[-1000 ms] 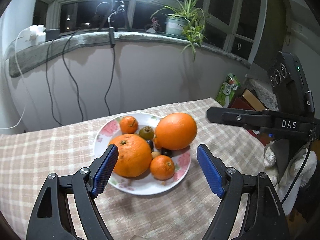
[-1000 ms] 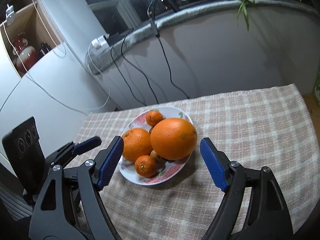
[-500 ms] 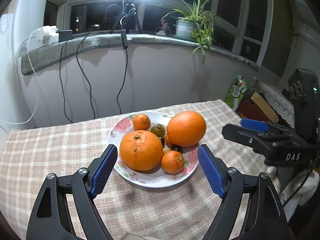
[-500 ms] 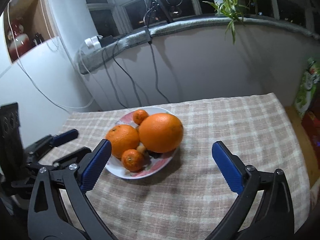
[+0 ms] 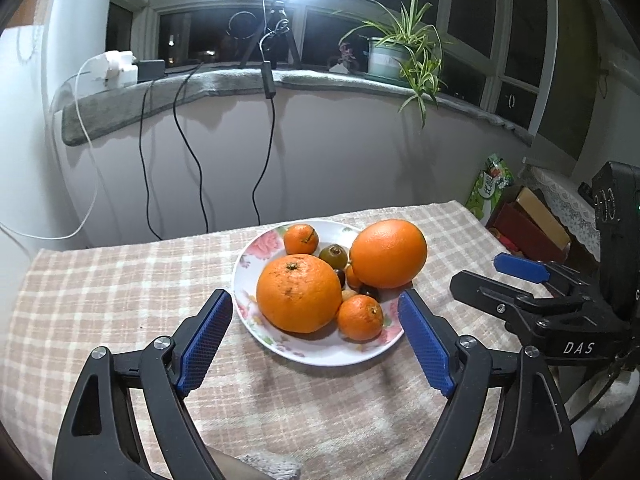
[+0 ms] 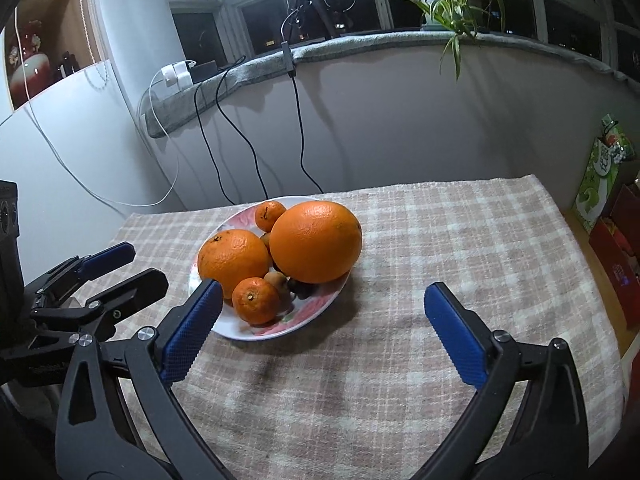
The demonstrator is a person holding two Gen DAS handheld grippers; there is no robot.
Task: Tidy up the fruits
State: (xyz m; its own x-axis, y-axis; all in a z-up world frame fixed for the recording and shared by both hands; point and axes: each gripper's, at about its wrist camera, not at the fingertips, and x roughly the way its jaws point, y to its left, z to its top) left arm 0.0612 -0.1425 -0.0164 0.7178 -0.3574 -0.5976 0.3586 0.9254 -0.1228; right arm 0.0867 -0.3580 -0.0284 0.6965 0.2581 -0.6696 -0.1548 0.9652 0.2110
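Pulling both tools back over the last second, you now see the plate [image 5: 244,268] from farther off in each wrist view, and the fruit on it looks just as it did. Your left gripper [image 5: 316,336] hangs short of the plate's near rim with its blue fingers [image 5: 204,338] spread wide and nothing between them. Your right gripper [image 6: 320,332] has opened wider than it was a second ago; it is also empty and sits off to the plate's right over the checked cloth [image 6: 460,240] on the desk.

All the fruit you can see is gathered on the flowered plate:
- a large orange [image 5: 387,253] on the right, resting against the smaller pieces
- a second, rougher orange [image 5: 299,293] on the left
- one mandarin [image 5: 301,239] at the back and one mandarin [image 5: 360,317] at the front
- a greenish-brown fruit [image 5: 333,256] and a few small dark and tan pieces wedged in the middle, too small to name

No fruit lies loose on the cloth in either view. That fits a plate just filled, with your hands withdrawing, and it fits equally a heaped plate waiting to be sorted out. The retreat with both tools released leans toward the former, but these views alone don't settle it.
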